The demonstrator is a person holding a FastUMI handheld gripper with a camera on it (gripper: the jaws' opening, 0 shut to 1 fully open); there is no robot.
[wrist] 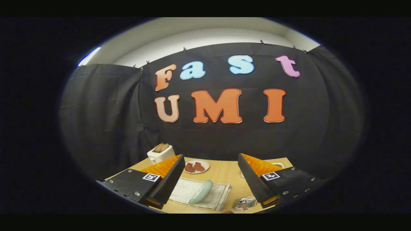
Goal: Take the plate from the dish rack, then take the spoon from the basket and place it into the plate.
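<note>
A pale green plate [201, 192] stands on edge in a flat wire dish rack [221, 197] on the wooden table [224, 175], low down between my fingers and well beneath them. Just right of the rack sits a small shiny metal basket [245, 202] with something dark red in it; I cannot make out a spoon. My gripper [211, 166] is held high above the table and stands open, with nothing between its fingers.
A white toaster [160, 154] with bread slices stands at the table's back left. A white dish [196, 166] with two brownish pieces sits beyond the rack. A pale rim [278, 165] peeks out behind the right finger. Black cloth walls close the back.
</note>
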